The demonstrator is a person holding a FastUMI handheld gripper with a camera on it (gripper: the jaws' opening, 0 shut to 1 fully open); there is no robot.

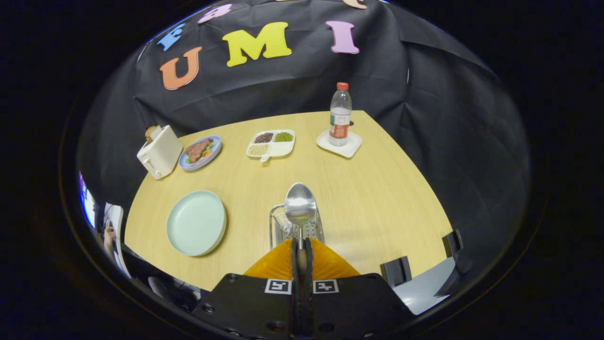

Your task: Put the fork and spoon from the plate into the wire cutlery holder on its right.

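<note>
- Tool (301, 250) fingers are closed tight on the handle of the spoon (300, 206), whose bowl stands up just ahead of them.
- That bowl hangs over the wire cutlery holder (278, 226), which sits on the worktop (377, 198) directly beyond the fingers; whether the spoon is already touching the wires I cannot tell.
- Something slim and metallic seems to lie inside the holder, possibly the fork, but it is too small to be sure.
- To the holder's left, the pale green plate (196, 223) lies bare, so both pieces look lifted off it.
- Judged from this, the spoon's release into the holder is what remains.
- Farther back stand a toaster (159, 152), a plate of food (200, 152), a divided dish (271, 143) and a water bottle (339, 114) on its white tray (351, 148).
</note>
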